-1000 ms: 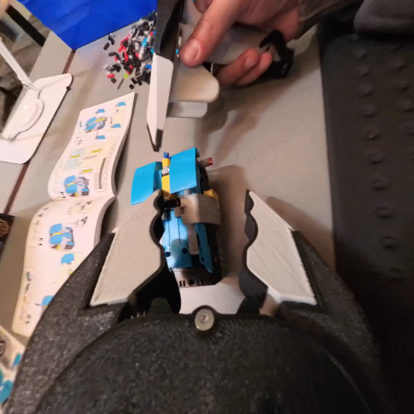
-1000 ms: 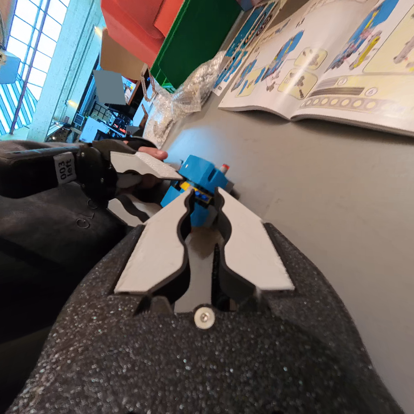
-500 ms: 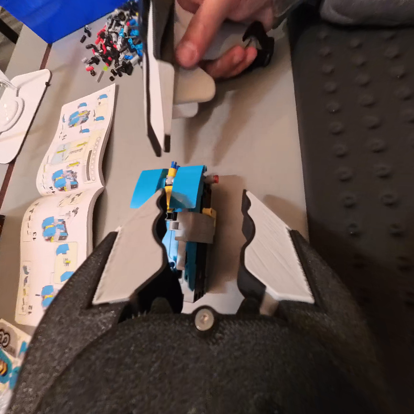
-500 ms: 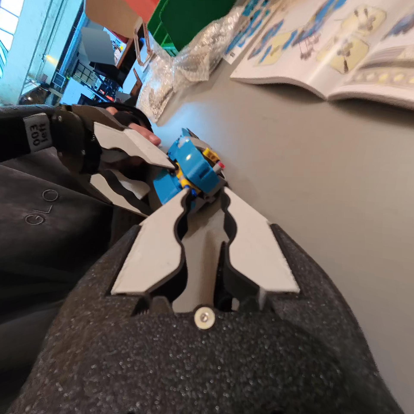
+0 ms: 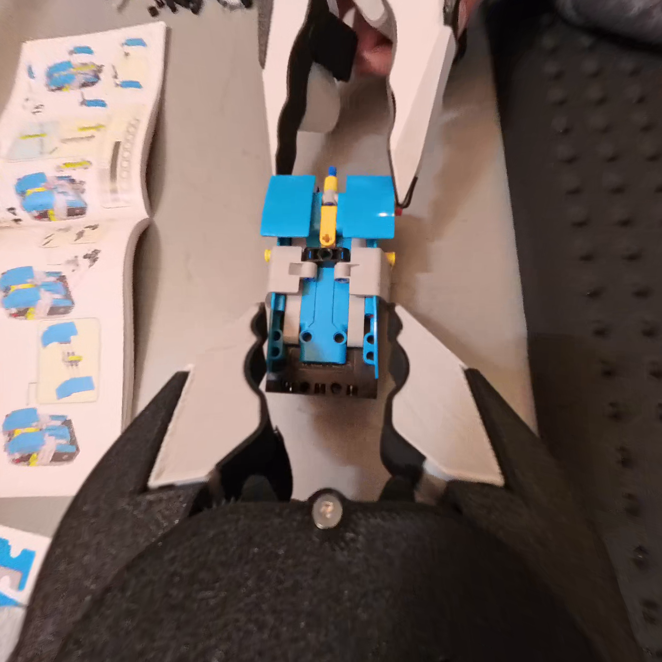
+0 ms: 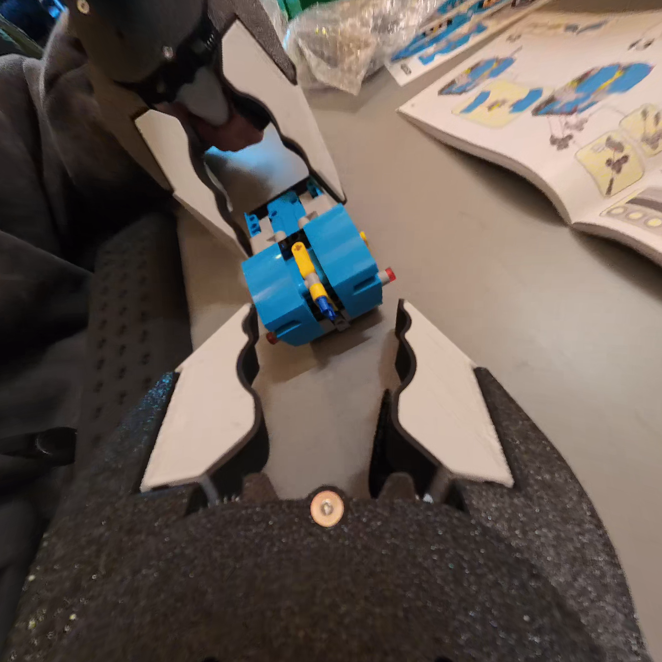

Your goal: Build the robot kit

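Observation:
A blue, grey and black brick-built model (image 5: 324, 286) lies on the grey table (image 5: 215, 143), with a yellow pin along its top. My left gripper (image 5: 325, 311) is closed on the model's black and blue rear end, one finger on each side. My right gripper (image 6: 326, 306) is open, its tips flanking the model's blue front (image 6: 311, 283) without clear contact. In the left wrist view the right gripper's fingers (image 5: 419, 107) reach in from the top. In the right wrist view the left gripper's fingers (image 6: 283, 107) hold the far end of the model.
An open instruction booklet (image 5: 71, 250) lies left of the model and also shows in the right wrist view (image 6: 537, 107). A clear plastic bag (image 6: 333, 46) lies behind it. A dark dotted mat (image 5: 591, 250) borders the table. Small loose parts (image 5: 186, 5) lie far off. Spacing between my two grippers at the tips: around 6 cm.
My left gripper has closed on the model's rear, and the model now lies straight between its fingers. My right gripper has opened and swung round to face the model's front.

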Available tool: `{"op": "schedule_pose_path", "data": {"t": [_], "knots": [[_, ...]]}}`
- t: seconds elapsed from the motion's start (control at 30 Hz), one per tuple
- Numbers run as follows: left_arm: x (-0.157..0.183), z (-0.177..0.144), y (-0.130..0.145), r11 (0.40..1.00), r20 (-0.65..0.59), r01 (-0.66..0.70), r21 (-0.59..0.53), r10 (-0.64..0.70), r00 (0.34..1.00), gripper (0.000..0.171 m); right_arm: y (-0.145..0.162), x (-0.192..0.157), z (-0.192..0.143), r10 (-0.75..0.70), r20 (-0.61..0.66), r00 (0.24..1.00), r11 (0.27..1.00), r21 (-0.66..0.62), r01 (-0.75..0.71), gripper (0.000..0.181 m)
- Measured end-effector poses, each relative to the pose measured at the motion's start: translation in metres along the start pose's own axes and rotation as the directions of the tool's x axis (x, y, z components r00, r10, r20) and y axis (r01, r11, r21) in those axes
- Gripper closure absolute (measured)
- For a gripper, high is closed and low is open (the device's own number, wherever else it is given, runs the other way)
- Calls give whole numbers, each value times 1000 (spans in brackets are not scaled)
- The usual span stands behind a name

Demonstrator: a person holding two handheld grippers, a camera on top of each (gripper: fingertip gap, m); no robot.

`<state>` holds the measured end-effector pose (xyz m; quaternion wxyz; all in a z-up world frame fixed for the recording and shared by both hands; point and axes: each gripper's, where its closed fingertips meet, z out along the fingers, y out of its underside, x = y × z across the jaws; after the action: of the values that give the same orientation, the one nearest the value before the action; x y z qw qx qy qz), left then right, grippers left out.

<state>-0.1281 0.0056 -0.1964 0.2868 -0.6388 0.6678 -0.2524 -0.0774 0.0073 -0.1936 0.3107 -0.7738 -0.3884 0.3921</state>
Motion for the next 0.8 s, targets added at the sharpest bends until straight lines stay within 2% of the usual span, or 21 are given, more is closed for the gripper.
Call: {"op": "schedule_pose_path", "data": {"t": [0.1, 0.17, 0.2, 0.3, 0.37, 0.47, 0.57, 0.63, 0.73, 0.77, 0.8], "knots": [[-1, 9, 2, 1000, -1, -21, -22, 21, 1000, 101, 8, -1, 5, 8, 3, 1000, 999, -42, -8, 103], [0, 9, 2, 999, 12, -22, -30, 23, 1000, 101, 9, -7, 6, 39, 43, 998, 998, -51, -37, 114], [0, 8, 2, 999, 30, -28, -31, 29, 999, 102, 9, -8, 6, 48, 48, 998, 998, -52, -46, 114], [0, 6, 1, 998, 108, -54, -12, 55, 993, 103, 3, -11, 5, 38, 60, 997, 998, -56, -35, 112], [-9, 1, -2, 995, 219, -96, 19, 89, 972, 103, -10, -10, 3, 17, 54, 998, 1000, -23, -16, 107], [-27, -7, -6, 980, 411, -197, 29, 168, 896, 104, -40, -6, -3, 52, 93, 994, 993, 105, -62, 105], [-42, -17, -9, 947, 569, -316, -48, 287, 771, 104, -61, 7, -2, 206, 165, 965, 946, 219, -239, 98], [-46, -26, -16, 920, 648, -382, -86, 343, 680, 103, -60, 16, 5, 294, 193, 936, 915, 225, -334, 88], [-47, -36, -26, 914, 707, -400, -71, 329, 626, 103, -60, 23, 11, 349, 206, 914, 889, 235, -392, 84], [-48, -40, -29, 912, 726, -406, -61, 319, 609, 103, -63, 22, 11, 368, 236, 899, 870, 254, -423, 77], [-49, -43, -31, 914, 740, -402, -57, 309, 597, 103, -68, 18, 10, 383, 284, 879, 848, 269, -456, 81]]}}
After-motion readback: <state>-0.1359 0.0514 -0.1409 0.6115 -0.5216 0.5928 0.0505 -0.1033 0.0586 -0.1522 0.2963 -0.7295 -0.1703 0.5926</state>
